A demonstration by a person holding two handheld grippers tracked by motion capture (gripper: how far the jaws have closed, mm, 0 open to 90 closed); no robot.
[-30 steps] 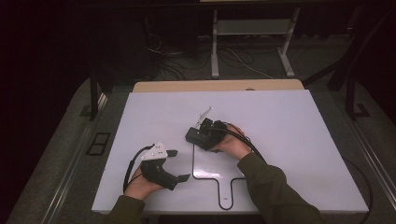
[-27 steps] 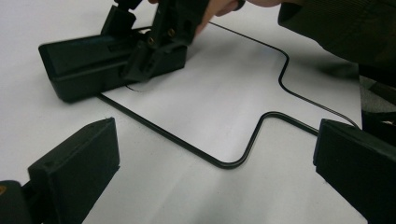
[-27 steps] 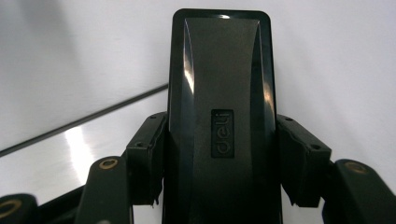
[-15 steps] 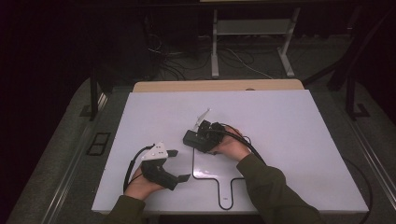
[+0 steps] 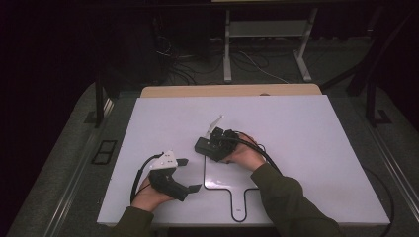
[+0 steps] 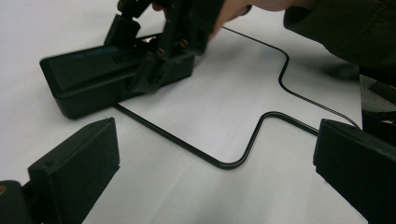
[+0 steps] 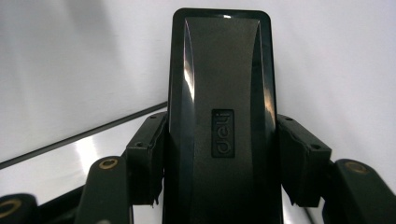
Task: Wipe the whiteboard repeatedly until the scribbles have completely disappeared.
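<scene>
— The right gripper [image 5: 206, 144] is clamped on that black box [image 7: 219, 93], which sits on the white table [image 5: 306, 128], at the corner of the black outline [image 5: 217, 186]. If the grip is only on its near end, the far end might swing and slip off the line.

— Anything blocking?

— The left gripper [image 5: 190, 175] rests nearby, jaws wide apart, holding nothing. Cables lie on the floor beyond, well apart.

black oblong case [image 7: 219, 116] lies flat on table.
</scene>
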